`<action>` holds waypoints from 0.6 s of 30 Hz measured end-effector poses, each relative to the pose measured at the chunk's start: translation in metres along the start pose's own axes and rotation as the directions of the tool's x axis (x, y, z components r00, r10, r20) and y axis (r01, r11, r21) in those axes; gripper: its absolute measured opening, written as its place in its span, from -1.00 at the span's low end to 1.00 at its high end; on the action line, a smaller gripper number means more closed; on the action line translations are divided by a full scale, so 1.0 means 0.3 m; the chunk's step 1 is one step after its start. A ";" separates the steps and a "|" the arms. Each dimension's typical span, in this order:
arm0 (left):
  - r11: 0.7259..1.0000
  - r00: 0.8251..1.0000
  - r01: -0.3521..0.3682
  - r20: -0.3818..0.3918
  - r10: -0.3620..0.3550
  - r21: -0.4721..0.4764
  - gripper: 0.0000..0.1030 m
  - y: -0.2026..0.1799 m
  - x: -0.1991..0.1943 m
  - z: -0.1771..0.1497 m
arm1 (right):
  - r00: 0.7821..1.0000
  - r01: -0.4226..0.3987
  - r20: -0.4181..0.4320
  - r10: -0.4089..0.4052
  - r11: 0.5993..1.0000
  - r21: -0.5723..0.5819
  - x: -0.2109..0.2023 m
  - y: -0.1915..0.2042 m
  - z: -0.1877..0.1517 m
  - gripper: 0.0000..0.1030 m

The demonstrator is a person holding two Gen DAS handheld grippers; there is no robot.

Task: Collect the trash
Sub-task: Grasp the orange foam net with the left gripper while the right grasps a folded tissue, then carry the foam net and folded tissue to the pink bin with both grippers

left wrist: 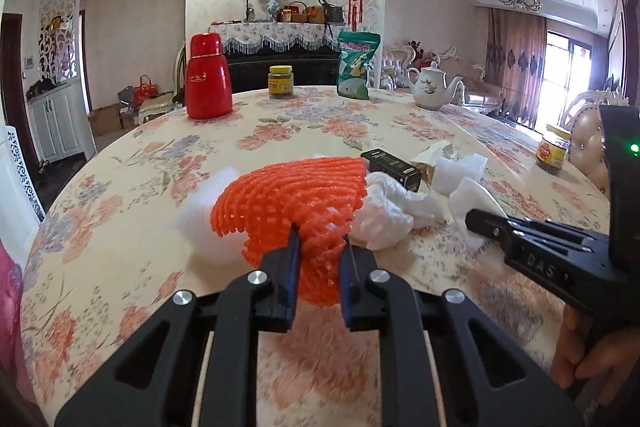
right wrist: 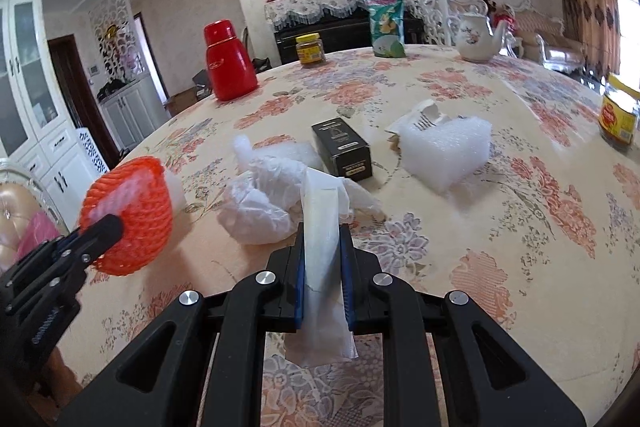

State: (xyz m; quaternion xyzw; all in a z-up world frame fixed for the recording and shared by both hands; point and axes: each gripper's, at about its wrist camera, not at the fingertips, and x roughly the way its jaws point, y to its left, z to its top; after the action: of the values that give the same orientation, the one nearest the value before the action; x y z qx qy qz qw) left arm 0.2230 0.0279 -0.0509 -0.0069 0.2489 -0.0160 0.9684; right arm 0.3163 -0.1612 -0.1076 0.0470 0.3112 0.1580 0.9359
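Left gripper (left wrist: 320, 239): pinching the orange foam net (left wrist: 292, 195).
Right gripper (right wrist: 323, 231): clamping a white tissue (right wrist: 322, 247).
Ahead of it: black box (right wrist: 342, 147), crumpled plastic (right wrist: 260, 203) lying on the table (right wrist: 480, 227).

Floral table (right wrist: 500, 259) (black box (right wrist: 342, 149), red flask (right wrist: 230, 61))

Crumpled white plastic (right wrist: 256, 215), a black box (right wrist: 342, 149) and white foam (right wrist: 446, 147) crowd the bench (right wrist: 520, 267) centre. Bare cloth lies open to their right, up to a jar (right wrist: 620, 115) at the edge.
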 end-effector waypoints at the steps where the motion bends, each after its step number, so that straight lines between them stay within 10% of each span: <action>1: 1.000 1.000 -0.006 0.002 0.006 -0.002 -0.68 0.010 -0.013 -0.007 | 1.000 0.001 0.000 -0.001 1.000 -0.015 0.001 0.010 -0.004 -0.69; 18: 0.998 0.999 -0.036 0.024 0.038 -0.046 -0.68 0.121 -0.168 -0.078 | 0.984 -0.149 0.063 0.167 0.963 -0.226 -0.111 0.249 -0.065 -0.69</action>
State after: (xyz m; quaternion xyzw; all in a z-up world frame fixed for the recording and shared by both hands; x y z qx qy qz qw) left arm 0.1686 0.0657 -0.0478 -0.0248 0.2370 0.0077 0.9712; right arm 0.2596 -0.1014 -0.0905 -0.0261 0.2489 0.2636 0.9316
